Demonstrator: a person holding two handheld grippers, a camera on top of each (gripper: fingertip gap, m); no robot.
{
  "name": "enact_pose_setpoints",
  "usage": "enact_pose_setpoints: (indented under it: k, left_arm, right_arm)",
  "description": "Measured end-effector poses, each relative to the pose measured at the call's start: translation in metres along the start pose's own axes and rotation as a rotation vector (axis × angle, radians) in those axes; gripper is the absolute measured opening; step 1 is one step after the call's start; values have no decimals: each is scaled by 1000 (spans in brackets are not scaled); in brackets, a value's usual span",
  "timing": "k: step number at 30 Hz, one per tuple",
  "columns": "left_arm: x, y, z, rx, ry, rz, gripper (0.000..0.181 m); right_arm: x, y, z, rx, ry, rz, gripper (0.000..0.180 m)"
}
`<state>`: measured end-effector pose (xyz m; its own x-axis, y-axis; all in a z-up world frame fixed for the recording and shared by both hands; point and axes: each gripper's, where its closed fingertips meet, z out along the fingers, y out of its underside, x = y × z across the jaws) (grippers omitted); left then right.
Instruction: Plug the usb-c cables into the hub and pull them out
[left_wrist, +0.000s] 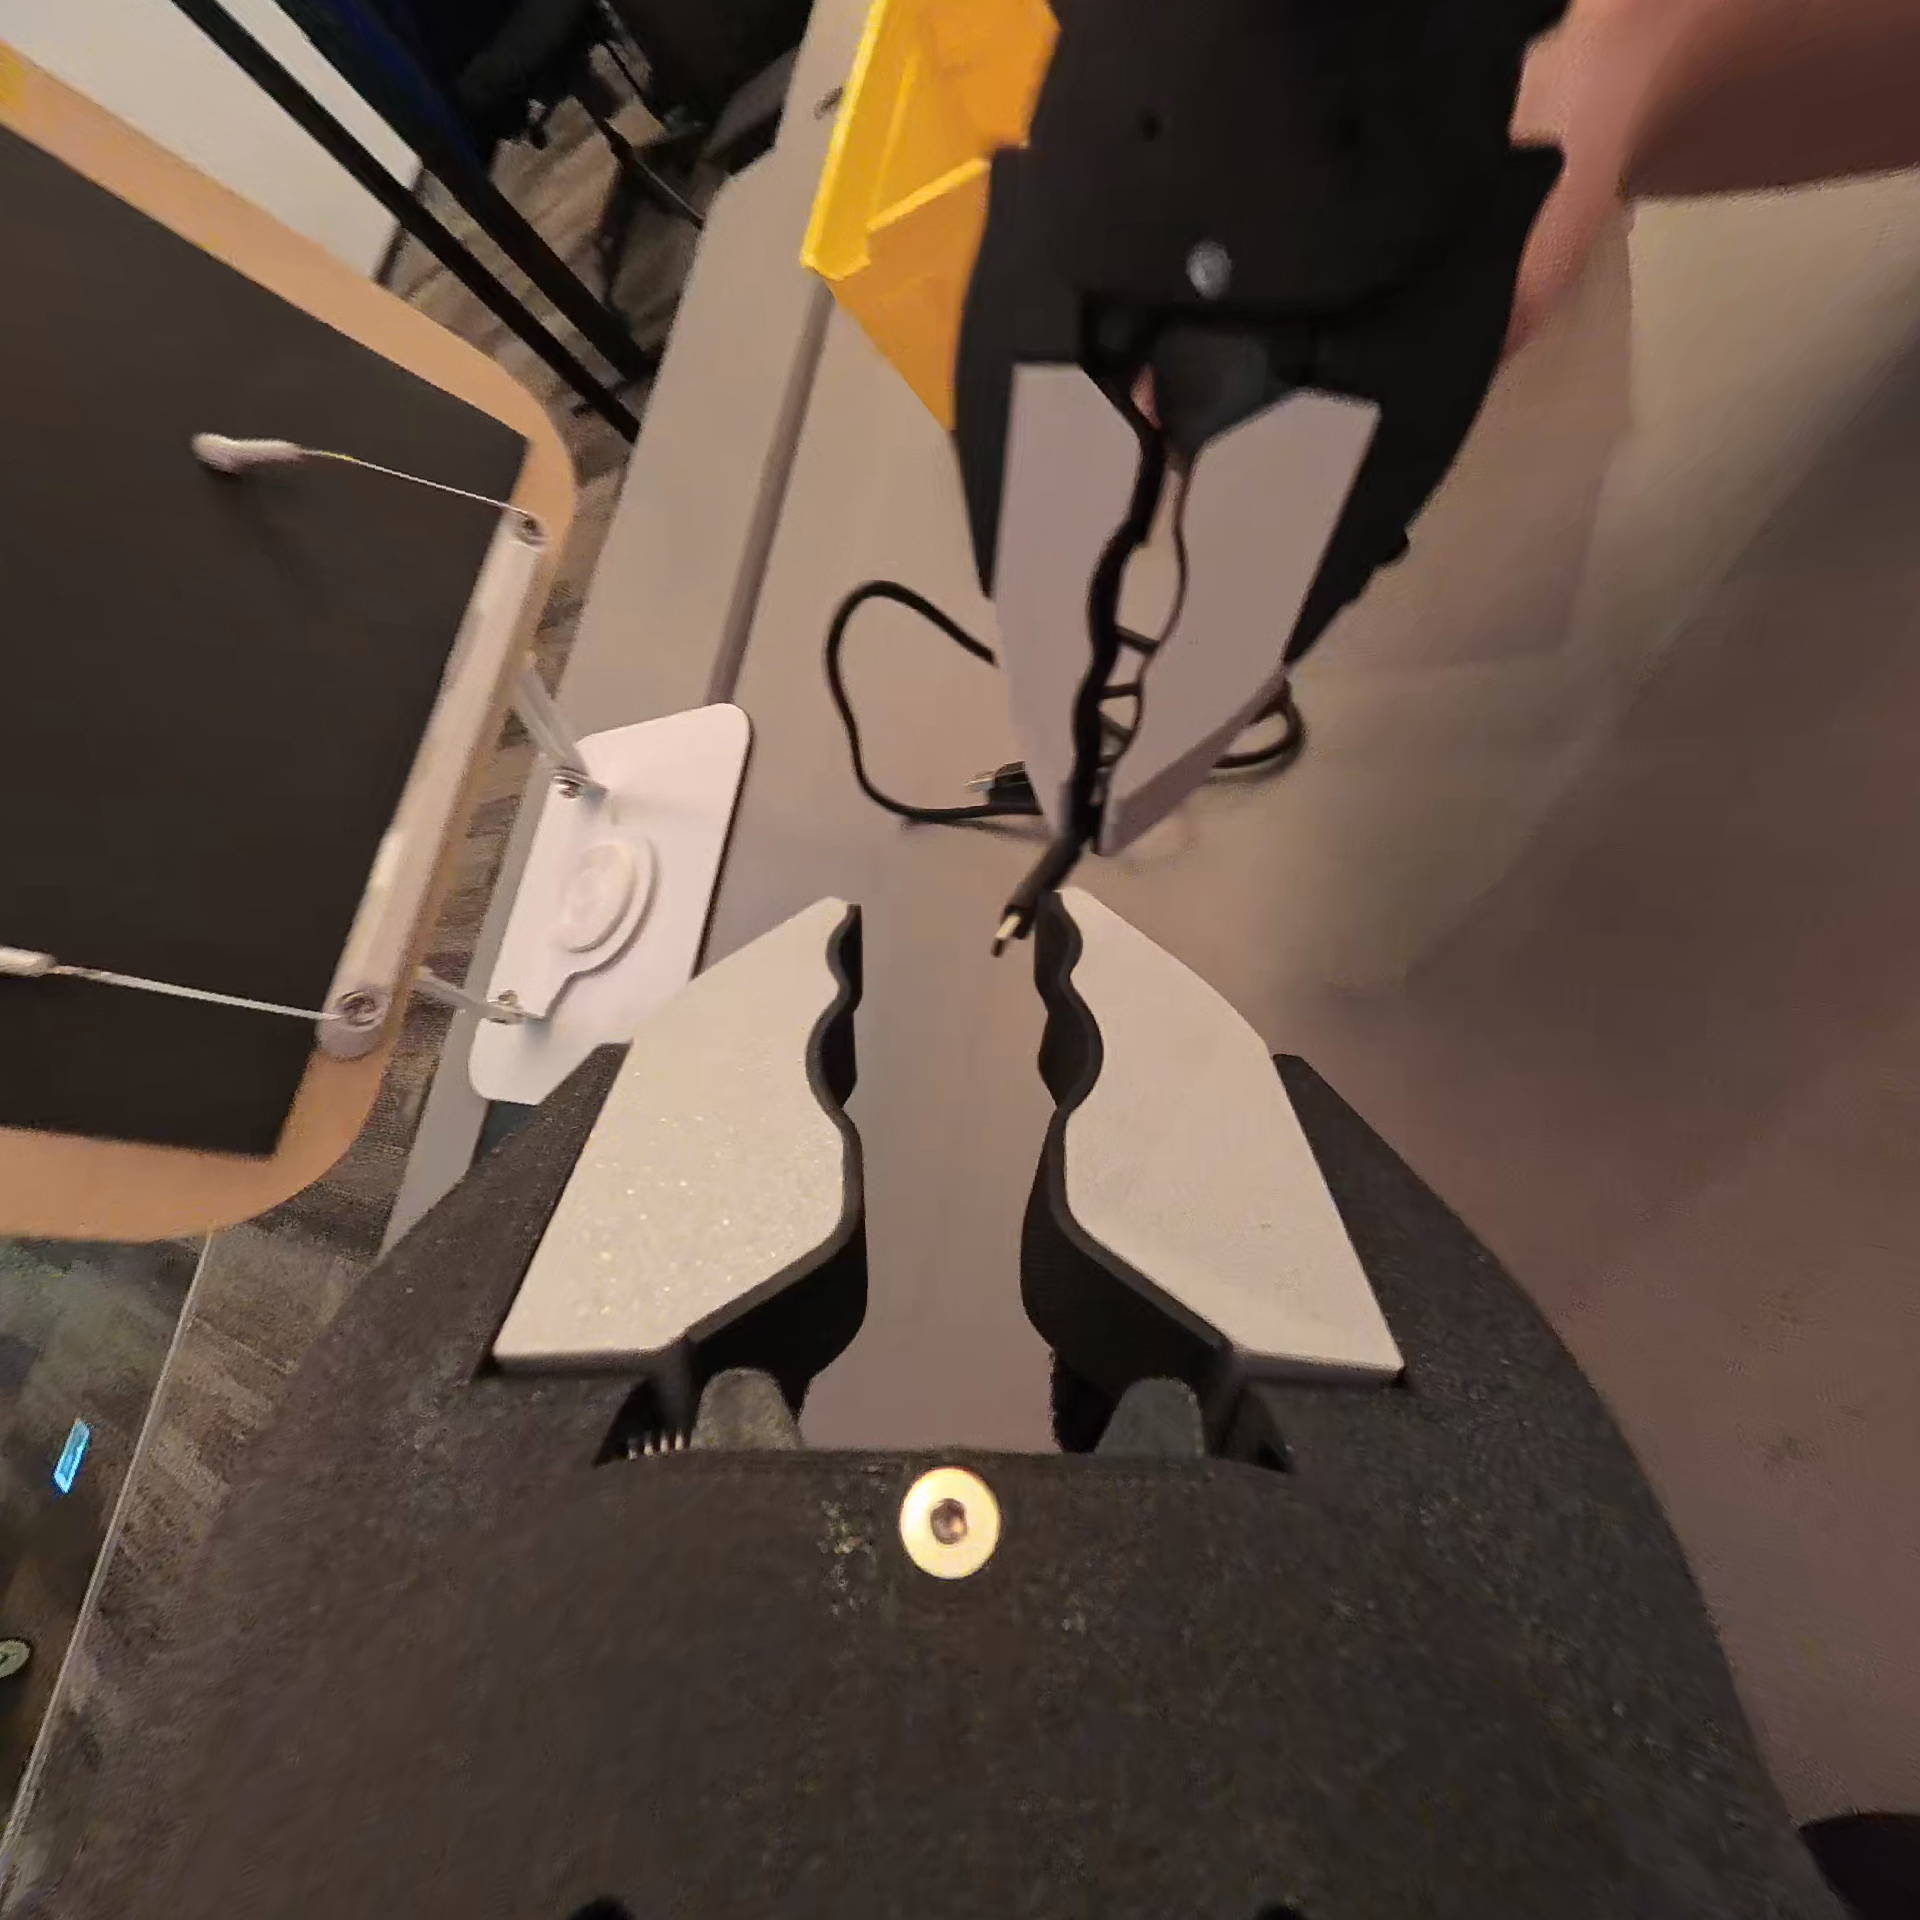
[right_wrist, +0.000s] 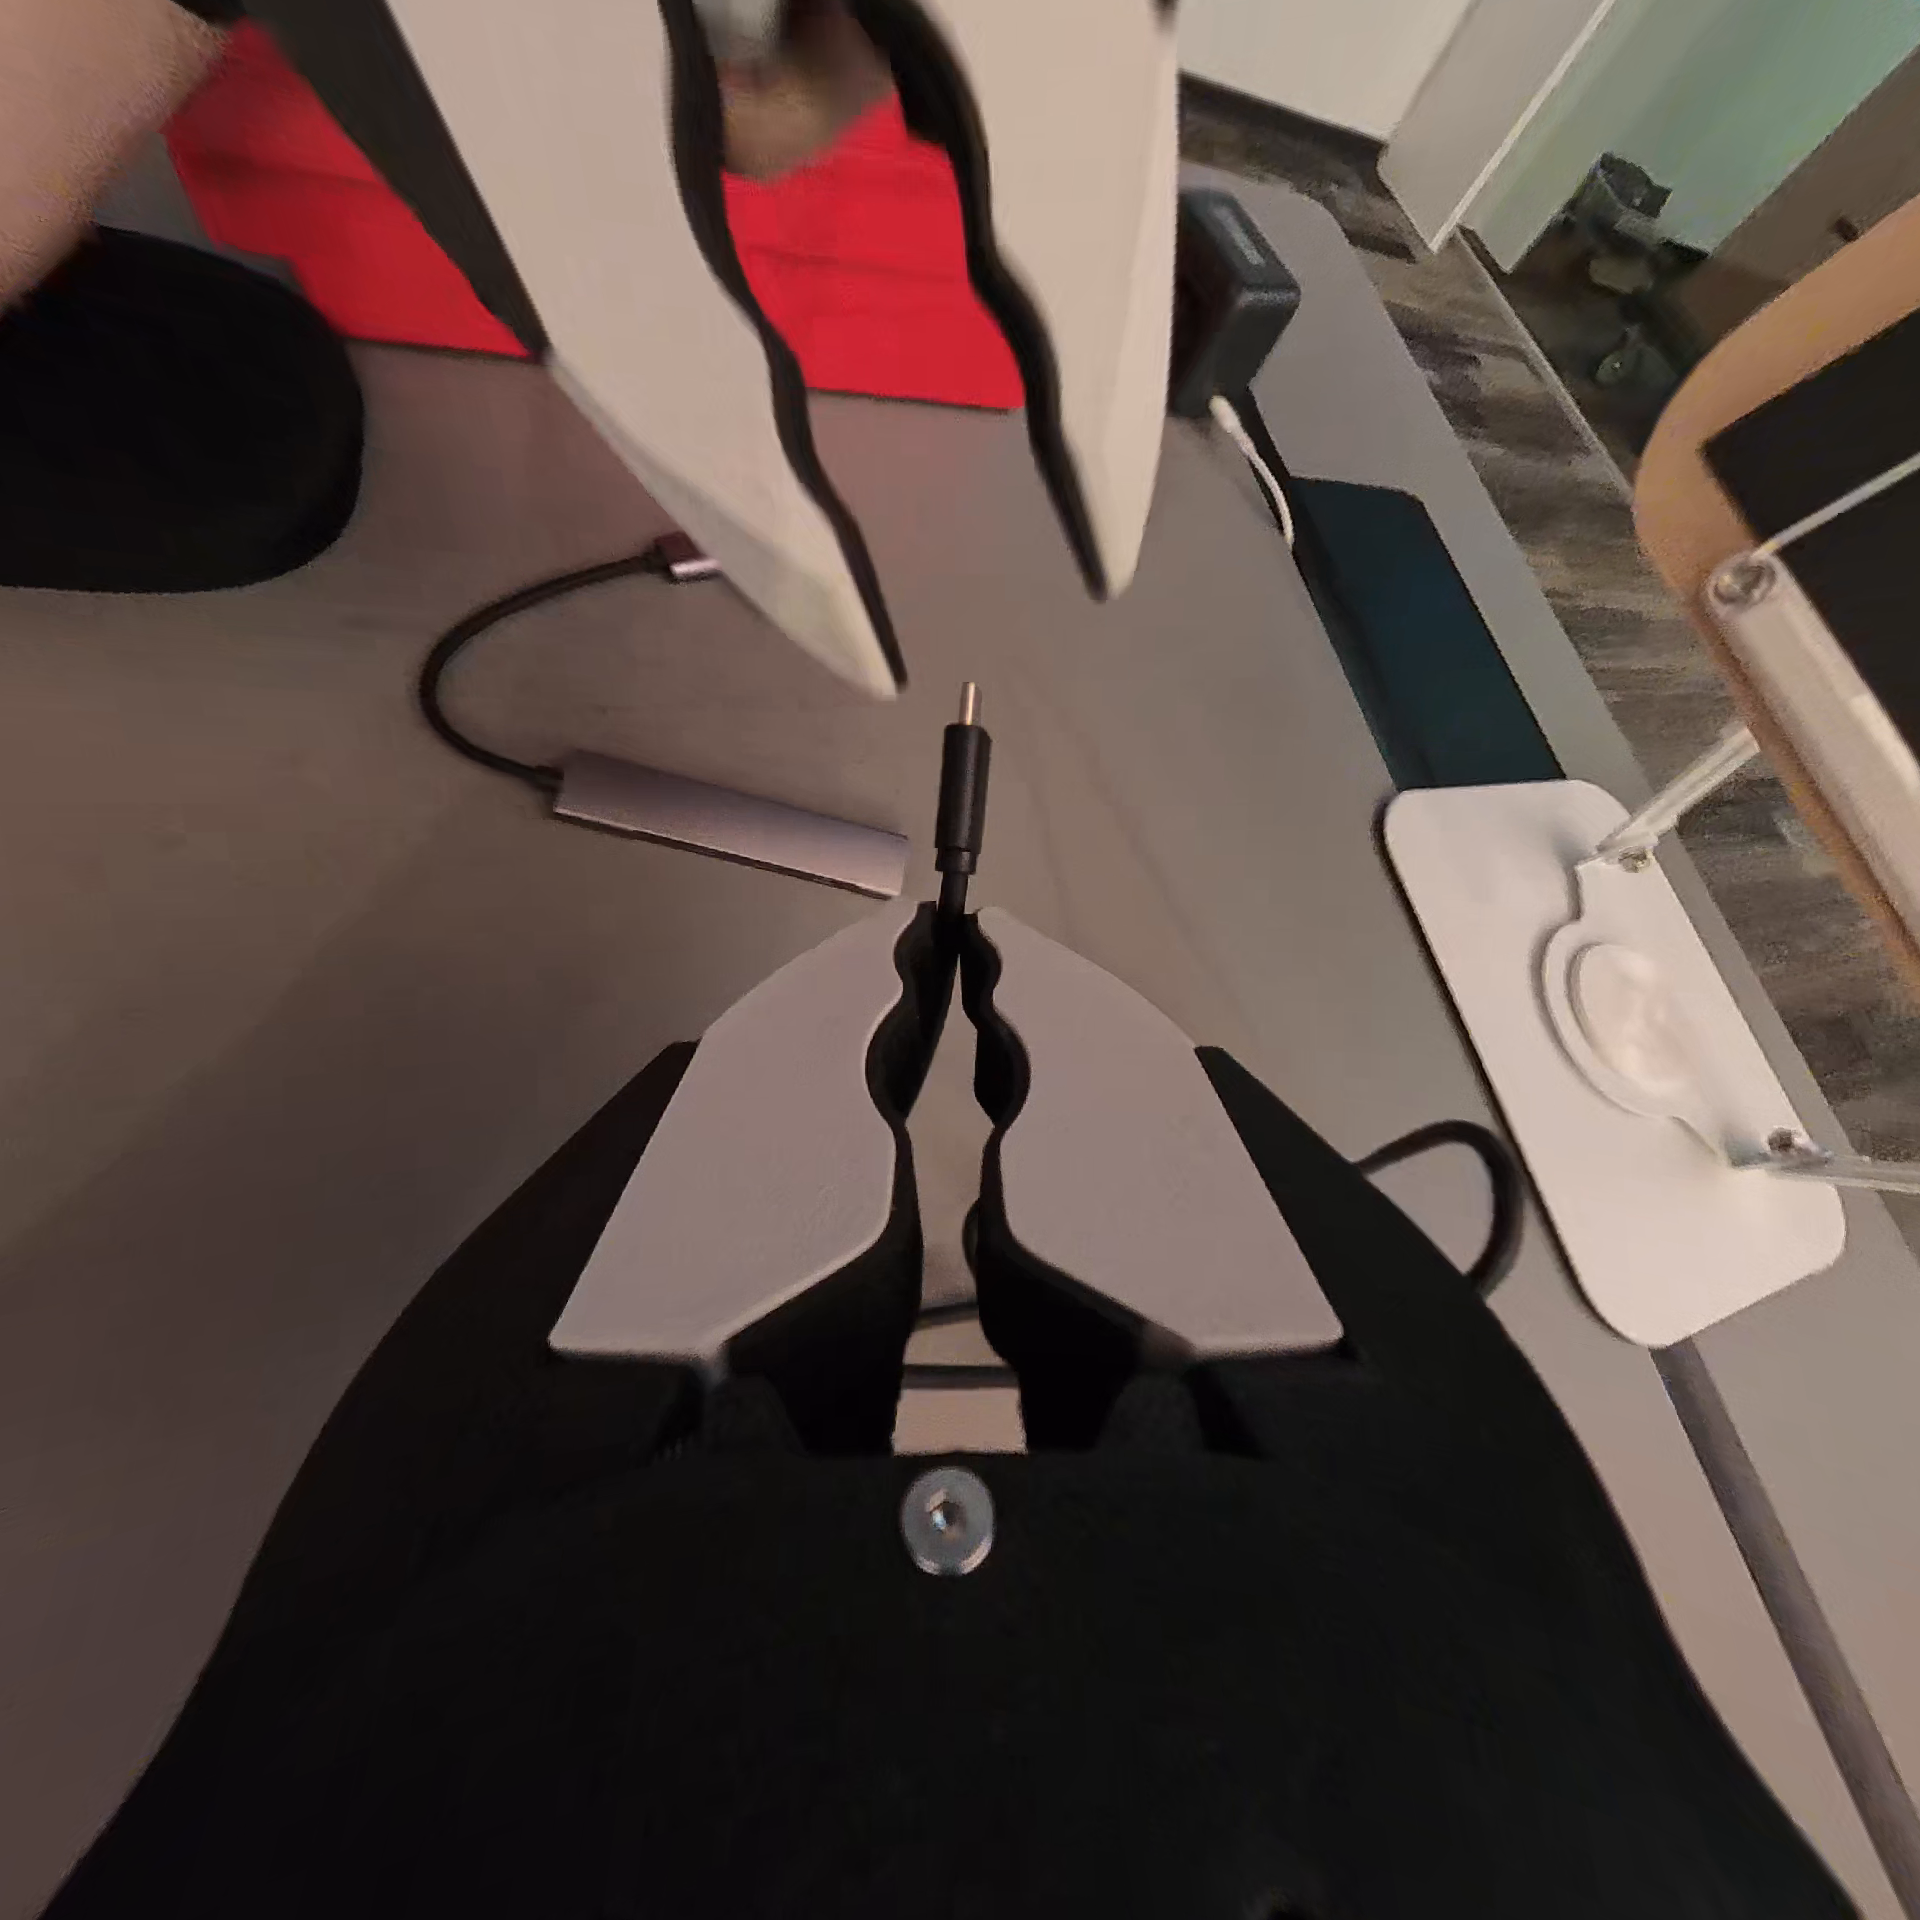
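My right gripper (right_wrist: 951, 916) is shut on a black USB-C cable (right_wrist: 954, 894) just behind its plug (right_wrist: 966, 779). The plug sticks out forward, above the table. The grey hub (right_wrist: 727, 821) lies on the table just left of the plug, with a short black lead ending in a connector (right_wrist: 681, 563). My left gripper (right_wrist: 992, 634) is open and hovers just beyond the plug, facing it. In the left wrist view my left gripper (left_wrist: 951, 914) is open, the plug (left_wrist: 1029, 904) sits by its right fingertip, and the right gripper (left_wrist: 1086, 831) holds the cable. The hub is hidden there.
The cable's slack (left_wrist: 862, 675) coils on the grey table. A white stand base (right_wrist: 1610, 997) and a tan-edged black board (right_wrist: 1818, 468) are at the right edge. A red bin (right_wrist: 831, 260), a black charger (right_wrist: 1236, 281) and a black round object (right_wrist: 156, 416) lie behind. A yellow bin (left_wrist: 914, 208) stands beyond the right gripper. Tip to tip, the grippers are about 6 cm apart. The grey hub (right_wrist: 727, 821) is about 12 cm from my right fingertips.
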<state>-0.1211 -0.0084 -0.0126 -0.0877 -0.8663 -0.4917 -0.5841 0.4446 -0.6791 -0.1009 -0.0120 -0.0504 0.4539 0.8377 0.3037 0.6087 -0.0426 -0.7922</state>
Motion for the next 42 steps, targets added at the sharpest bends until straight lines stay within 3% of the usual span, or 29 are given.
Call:
enact_pose_setpoints:
  k: [7, 12, 15, 16, 19, 22, 26, 31, 34, 42]
  left_arm:
    - [28, 7, 33, -104, 97, 113, 12]
    - [23, 4, 37, -122, 56, 159, 7]
    - [0, -2, 25, -92, -68, 155, 6]
    - [-10, -3, 18, -84, -123, 154, 6]
    - [-32, -12, -6, -26, -245, 132, 6]
    - [-43, -21, -25, 16, -323, 135, 6]
    - [-35, -39, -27, 74, -313, 168, 6]
    - [-6, -59, -12, 112, -224, 291, 6]
    - [3, -65, -9, 138, -190, 325, 6]
    - [10, -64, -14, 161, -150, 344, 6]
  right_arm:
    - [-9, 2, -10, 13, -25, -82, 5]
    - [2, 0, -14, 68, 29, -60, 6]
    - [11, -28, -33, 242, 74, 14, 29]
    - [2, -41, -41, 320, 1, 47, 27]
    - [-48, -75, -60, 533, -453, 272, 12]
    - [-48, -81, -41, 643, -647, 646, 32]
    - [-22, -73, -21, 807, -632, 873, 35]
    - [-4, -78, -59, 1002, -647, 837, 31]
    - [1, -74, -66, 1024, -685, 868, 20]
    - [-6, -75, -67, 996, -791, 891, 17]
